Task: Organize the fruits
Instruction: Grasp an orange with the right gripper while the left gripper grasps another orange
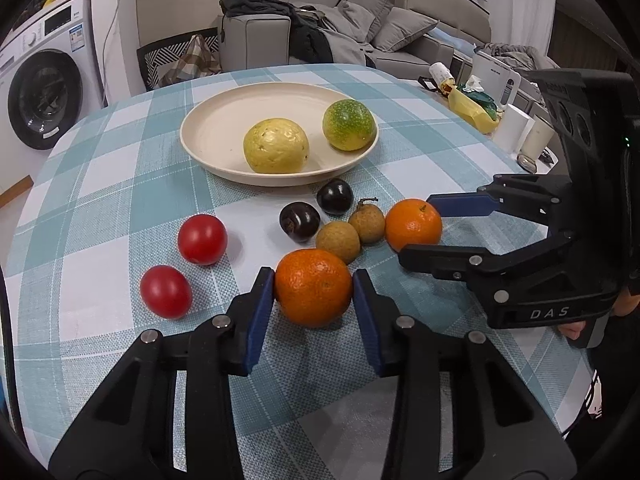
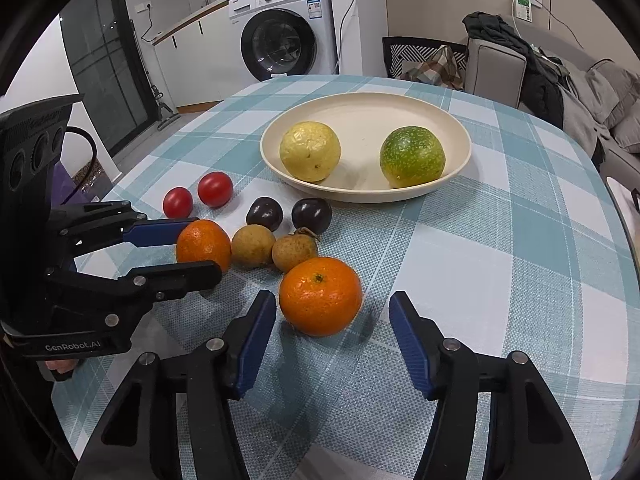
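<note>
The left hand-held gripper [image 1: 313,287] is closed on the near orange [image 1: 313,287], both blue pads touching its sides; the fruit rests on the checked worktop [image 1: 100,168]. The right hand-held gripper [image 2: 333,316] stands wide around the second orange [image 2: 321,296]: the left pad is just beside it, the right pad well apart. In the left wrist view, two tomatoes [image 1: 202,239] lie at 9 o'clock of the held orange. Two brown longans [image 1: 338,242] lie at 12 to 1 o'clock, between the two oranges. Two dark plums [image 1: 299,222] lie beyond the longans. Farthest, at 12 o'clock, the cream plate [image 1: 208,128] holds a yellow fruit [image 1: 276,145] and a green fruit [image 1: 349,124], apart.
</note>
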The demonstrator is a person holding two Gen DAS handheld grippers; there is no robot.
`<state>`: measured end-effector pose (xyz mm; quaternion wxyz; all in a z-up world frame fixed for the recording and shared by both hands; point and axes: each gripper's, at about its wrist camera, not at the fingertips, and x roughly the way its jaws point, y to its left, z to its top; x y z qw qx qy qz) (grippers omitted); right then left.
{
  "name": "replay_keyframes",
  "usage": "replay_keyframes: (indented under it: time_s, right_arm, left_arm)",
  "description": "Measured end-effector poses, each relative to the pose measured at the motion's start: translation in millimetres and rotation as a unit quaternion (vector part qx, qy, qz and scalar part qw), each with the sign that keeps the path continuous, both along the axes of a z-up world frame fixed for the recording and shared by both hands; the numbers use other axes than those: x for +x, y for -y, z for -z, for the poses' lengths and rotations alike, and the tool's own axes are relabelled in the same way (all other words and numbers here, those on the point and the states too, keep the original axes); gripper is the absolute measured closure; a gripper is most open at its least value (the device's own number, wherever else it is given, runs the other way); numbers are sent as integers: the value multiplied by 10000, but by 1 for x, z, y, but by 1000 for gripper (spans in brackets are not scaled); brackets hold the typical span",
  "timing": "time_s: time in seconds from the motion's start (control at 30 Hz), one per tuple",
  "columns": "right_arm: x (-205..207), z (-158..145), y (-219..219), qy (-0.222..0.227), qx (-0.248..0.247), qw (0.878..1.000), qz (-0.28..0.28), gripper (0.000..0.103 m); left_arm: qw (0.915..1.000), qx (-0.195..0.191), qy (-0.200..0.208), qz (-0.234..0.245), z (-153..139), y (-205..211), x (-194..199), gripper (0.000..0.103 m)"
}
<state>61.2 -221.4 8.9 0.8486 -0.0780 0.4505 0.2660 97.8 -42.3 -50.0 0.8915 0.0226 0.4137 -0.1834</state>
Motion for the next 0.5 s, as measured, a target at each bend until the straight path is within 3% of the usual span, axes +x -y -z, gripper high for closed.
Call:
replay_keyframes:
  time_s: [0.23, 0.5]
  right_arm:
    - [0, 1, -1, -11, 8, 10000, -20, 45]
    - [-1, 0, -5, -23, 0, 10000, -81, 60]
  left_arm:
    - [9999, -95, 54, 29, -3, -2, -3, 67]
    - [9997, -192, 172, -41, -10, -6, -6, 67]
